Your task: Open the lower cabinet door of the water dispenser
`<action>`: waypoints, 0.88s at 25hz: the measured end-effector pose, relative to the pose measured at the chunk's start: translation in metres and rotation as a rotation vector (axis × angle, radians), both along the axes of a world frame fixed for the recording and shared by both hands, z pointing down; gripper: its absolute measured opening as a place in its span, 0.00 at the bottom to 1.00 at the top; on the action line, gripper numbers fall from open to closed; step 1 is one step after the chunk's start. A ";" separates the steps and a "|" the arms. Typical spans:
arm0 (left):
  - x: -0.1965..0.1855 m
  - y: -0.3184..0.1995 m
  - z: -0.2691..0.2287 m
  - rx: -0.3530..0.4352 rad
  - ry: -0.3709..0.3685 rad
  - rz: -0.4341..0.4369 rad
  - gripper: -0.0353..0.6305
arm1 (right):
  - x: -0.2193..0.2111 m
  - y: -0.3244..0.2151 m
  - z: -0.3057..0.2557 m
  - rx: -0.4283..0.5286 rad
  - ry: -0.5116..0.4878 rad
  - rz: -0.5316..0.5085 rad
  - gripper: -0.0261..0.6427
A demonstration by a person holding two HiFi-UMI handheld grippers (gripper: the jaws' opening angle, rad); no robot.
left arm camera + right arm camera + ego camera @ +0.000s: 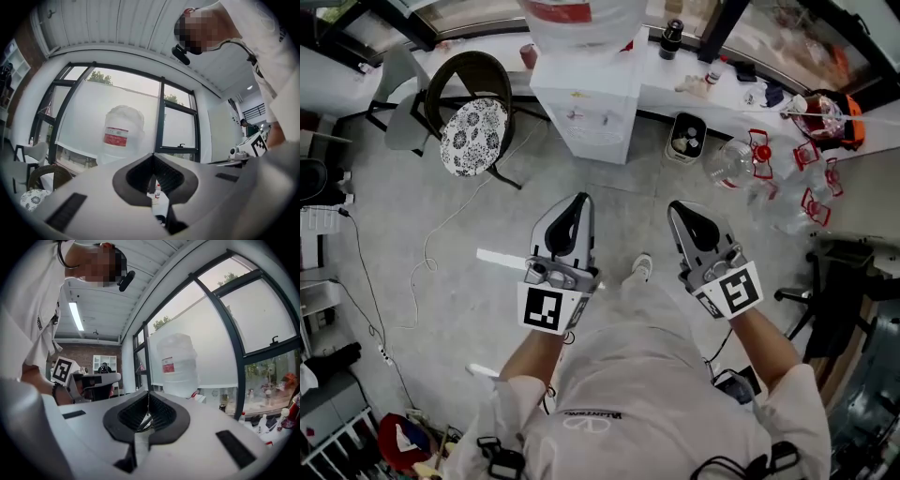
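The white water dispenser [586, 103] stands against the window ledge at the top centre of the head view, with a large water bottle [581, 21] on top. Its front face with the taps shows; the lower cabinet door is not clearly visible from above. Both grippers are held out over the floor, well short of the dispenser. The left gripper [578, 201] and the right gripper [680, 208] are shut with nothing in them. In the left gripper view the left gripper [153, 154] points toward the bottle [123, 133]. The right gripper [148, 392] also faces the bottle [178, 364].
A chair with a patterned cushion [473, 131] stands left of the dispenser. A small bin [686, 136] and an empty clear bottle [733, 161] sit to its right. A white cable [441, 234] trails over the floor. My shoe [642, 269] shows between the grippers.
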State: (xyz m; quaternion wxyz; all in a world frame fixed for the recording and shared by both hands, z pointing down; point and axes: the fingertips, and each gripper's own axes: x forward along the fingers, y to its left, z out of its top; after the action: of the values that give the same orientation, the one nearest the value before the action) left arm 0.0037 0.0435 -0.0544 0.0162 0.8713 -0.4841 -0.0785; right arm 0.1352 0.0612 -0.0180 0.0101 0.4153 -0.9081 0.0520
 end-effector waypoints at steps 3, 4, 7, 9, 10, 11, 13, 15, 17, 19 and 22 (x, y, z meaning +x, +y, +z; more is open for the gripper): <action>0.013 -0.008 0.018 0.028 -0.022 -0.024 0.06 | 0.007 -0.020 0.024 0.007 -0.001 -0.040 0.06; 0.016 -0.012 0.029 0.040 -0.030 -0.026 0.06 | 0.007 -0.026 0.036 0.010 -0.001 -0.048 0.06; 0.021 -0.031 0.083 0.011 -0.066 -0.042 0.06 | 0.010 -0.052 0.084 0.015 0.000 -0.060 0.06; 0.021 -0.049 0.125 0.009 -0.087 -0.045 0.06 | 0.011 -0.073 0.124 0.020 0.001 -0.060 0.06; 0.021 -0.059 0.146 0.015 -0.095 -0.043 0.06 | 0.011 -0.083 0.147 0.021 0.001 -0.060 0.06; 0.021 -0.069 0.169 0.023 -0.099 -0.042 0.06 | 0.011 -0.093 0.170 0.022 0.001 -0.061 0.06; 0.020 -0.088 0.217 0.040 -0.094 -0.040 0.06 | 0.009 -0.112 0.218 0.031 0.003 -0.063 0.06; 0.020 -0.105 0.267 0.054 -0.087 -0.037 0.06 | 0.004 -0.129 0.270 0.040 -0.001 -0.061 0.06; 0.020 -0.120 0.319 0.068 -0.087 -0.033 0.06 | 0.000 -0.146 0.323 0.043 -0.010 -0.048 0.06; 0.023 -0.136 0.371 0.074 -0.089 -0.028 0.06 | -0.004 -0.161 0.372 0.047 -0.018 -0.034 0.06; 0.033 -0.157 0.439 0.077 -0.091 -0.007 0.06 | -0.009 -0.182 0.438 0.064 -0.014 -0.025 0.06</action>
State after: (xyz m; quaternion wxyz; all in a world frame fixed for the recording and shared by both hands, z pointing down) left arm 0.0366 -0.1139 0.3850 -0.0398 0.8723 -0.4839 -0.0573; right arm 0.1262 -0.1204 0.4205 -0.0090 0.4037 -0.9145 0.0257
